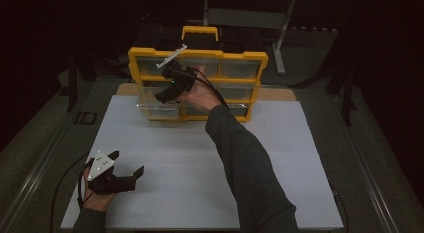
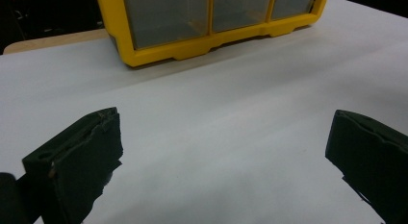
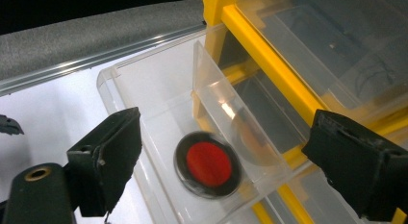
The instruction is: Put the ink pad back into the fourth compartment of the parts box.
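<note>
**Hovering over the red disc in the open drawer**

I see my right gripper [image 3: 216,156] with jaws spread, empty, above one pulled-out clear drawer [image 3: 144,89] of the yellow organiser [image 1: 197,85]. One red disc [image 3: 208,164] lies straight ahead between the jaws, flat, no long axis. My left gripper [image 1: 122,168] rests spread on the worktop [image 1: 280,158], well apart, so the right is nearer.

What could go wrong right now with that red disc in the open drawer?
The clear drawer is pulled well out of the yellow cabinet, so a push from the right gripper might tip it or drag it free. The red disc lies flat beside the divider, so the open jaws may struggle to grasp it.
</note>
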Motion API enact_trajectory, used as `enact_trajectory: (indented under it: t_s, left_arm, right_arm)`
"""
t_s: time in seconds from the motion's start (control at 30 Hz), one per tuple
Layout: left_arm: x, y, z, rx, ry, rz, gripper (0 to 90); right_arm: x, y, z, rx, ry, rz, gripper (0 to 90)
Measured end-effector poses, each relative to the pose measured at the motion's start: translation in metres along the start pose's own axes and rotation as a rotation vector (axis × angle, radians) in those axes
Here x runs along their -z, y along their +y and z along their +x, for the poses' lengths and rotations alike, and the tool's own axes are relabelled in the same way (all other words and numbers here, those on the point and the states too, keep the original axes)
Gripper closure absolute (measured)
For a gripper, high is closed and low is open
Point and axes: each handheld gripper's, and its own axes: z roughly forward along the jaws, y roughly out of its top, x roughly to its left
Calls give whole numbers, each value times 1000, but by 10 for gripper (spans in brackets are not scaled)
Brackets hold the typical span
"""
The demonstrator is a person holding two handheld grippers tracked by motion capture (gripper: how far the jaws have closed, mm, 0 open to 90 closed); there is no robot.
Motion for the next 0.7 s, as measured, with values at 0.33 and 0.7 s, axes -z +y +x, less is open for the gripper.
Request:
enact_trajectory:
  t_s: [0.33, 0.7]
  left_arm:
    - [-1, 0, 0, 0, 0, 2, 0]
    - [-1, 0, 0, 1, 1, 1, 0]
  right_arm:
    - [9, -2, -2, 29, 7, 52, 110]
    - [14, -5, -1, 66, 19, 102, 110]
